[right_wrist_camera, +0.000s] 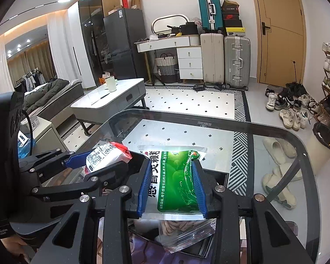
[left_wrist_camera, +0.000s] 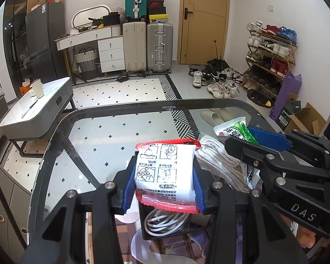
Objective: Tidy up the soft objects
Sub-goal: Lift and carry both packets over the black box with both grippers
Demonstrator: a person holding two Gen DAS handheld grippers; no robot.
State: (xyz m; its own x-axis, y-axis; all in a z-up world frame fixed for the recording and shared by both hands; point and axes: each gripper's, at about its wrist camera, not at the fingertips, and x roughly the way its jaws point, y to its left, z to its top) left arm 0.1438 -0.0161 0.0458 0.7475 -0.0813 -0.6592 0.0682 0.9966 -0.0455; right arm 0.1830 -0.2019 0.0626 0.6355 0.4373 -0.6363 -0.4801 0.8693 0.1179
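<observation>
Left wrist view shows the left gripper (left_wrist_camera: 164,176) clamped on a red-edged white packet (left_wrist_camera: 165,171), lifted above the glass table (left_wrist_camera: 112,136). Beside it, the right gripper (right_wrist_camera: 172,187) pinches a green sachet (right_wrist_camera: 176,182) across its width, probably so both soft packs can be carried without slipping.

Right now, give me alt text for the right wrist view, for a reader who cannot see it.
The right claw grips a green and white packet between blue pads above a glass table. To its left, the left claw holds a white packet with red ends. Beyond lie a patterned floor, suitcases, scattered shoes and a wooden door.
</observation>
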